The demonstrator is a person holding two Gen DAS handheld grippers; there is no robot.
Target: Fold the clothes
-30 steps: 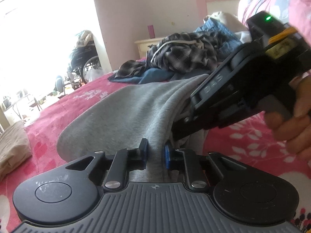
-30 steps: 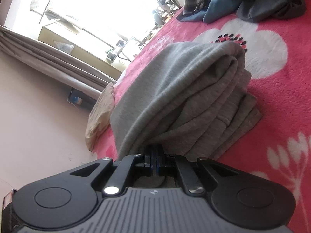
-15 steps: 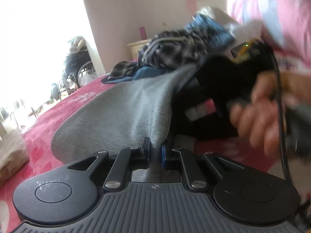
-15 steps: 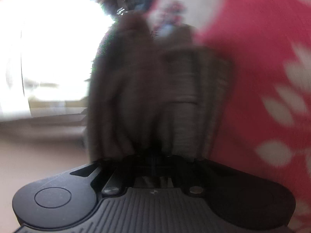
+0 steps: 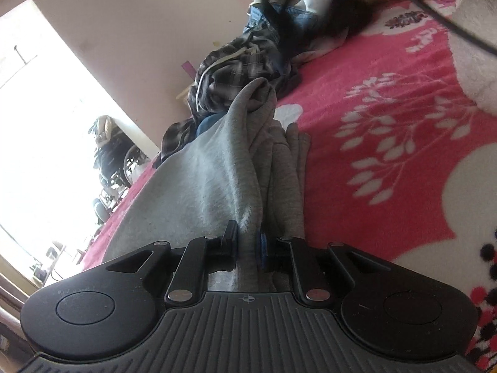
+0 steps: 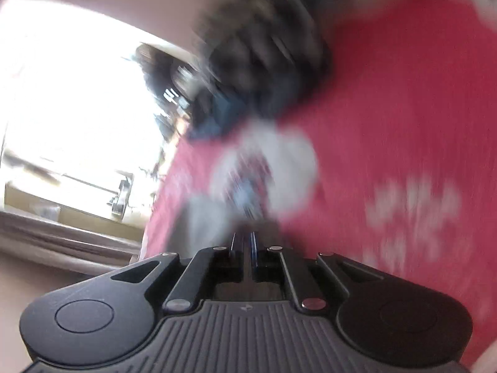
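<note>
Right tongs (image 6: 247, 248) have let go and swung away, nearly together, empty. Left tongs (image 5: 247, 244) clamp the grey garment (image 5: 217, 168); one-sided pulling could undo its folds.

You see a plain light grey garment (image 5: 214, 168) lying on a pink blanket (image 5: 388, 161) with white flowers and white leafy branches. Behind the grey garment there is a black and white checked shirt (image 5: 230, 74), and beside that shirt some blue denim (image 5: 279, 18). The gripper bodies are black, and the left gripper (image 5: 247, 242) has blue pads.
</note>
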